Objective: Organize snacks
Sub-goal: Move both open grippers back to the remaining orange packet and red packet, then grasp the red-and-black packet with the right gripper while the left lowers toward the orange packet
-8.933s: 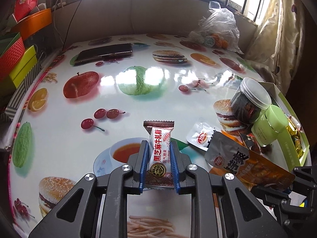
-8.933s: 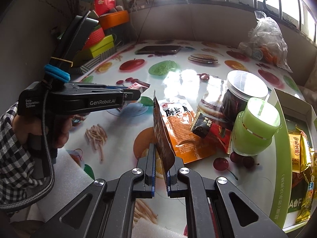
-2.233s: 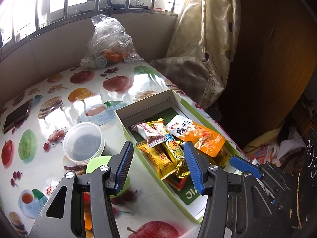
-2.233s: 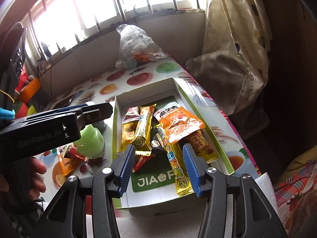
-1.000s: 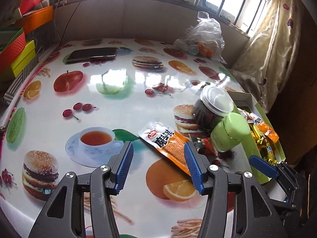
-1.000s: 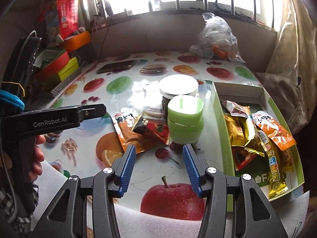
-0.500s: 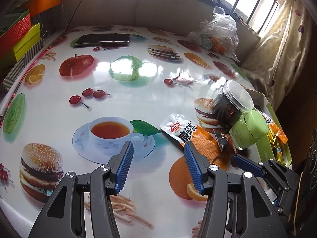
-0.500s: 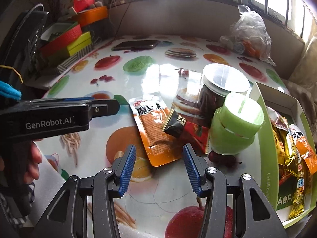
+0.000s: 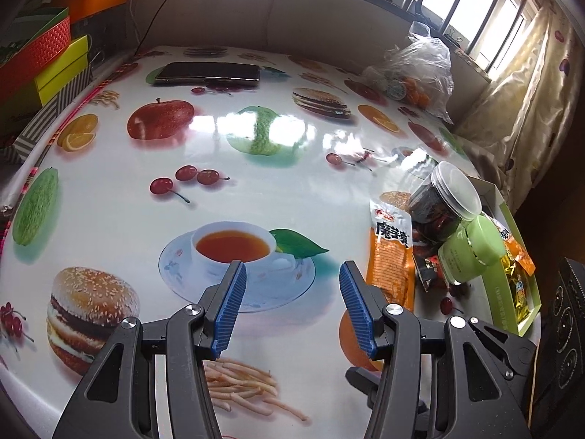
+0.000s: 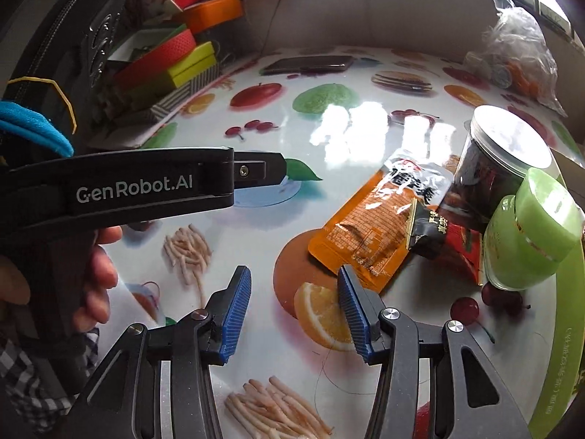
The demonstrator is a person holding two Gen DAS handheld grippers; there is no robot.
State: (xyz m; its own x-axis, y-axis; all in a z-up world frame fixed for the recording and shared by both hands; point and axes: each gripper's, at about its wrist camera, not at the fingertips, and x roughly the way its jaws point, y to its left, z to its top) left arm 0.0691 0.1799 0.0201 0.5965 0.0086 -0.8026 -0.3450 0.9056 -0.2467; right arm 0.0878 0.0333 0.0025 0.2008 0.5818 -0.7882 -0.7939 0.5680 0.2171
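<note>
Lower left of the frame, the left hand-held gripper (image 9: pixel 289 307) hovers, jaws apart and empty; lower centre, the right hand-held gripper (image 10: pixel 294 311) gapes too. Right of centre, the orange snack packet (image 10: pixel 369 219) lies on the counter (image 10: pixel 256 256). Next: likely close in and pinch its near edge.

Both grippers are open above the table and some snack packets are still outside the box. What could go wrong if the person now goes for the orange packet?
1. The flat orange foil snack packet lies flush on the glossy tablecloth, so the open right gripper may slide over it.
2. A small black wrapper overlaps its corner and could be dragged along.
3. The green-lidded jar and the clear dark-filled jar stand close beside it; a wide approach might knock them.
</note>
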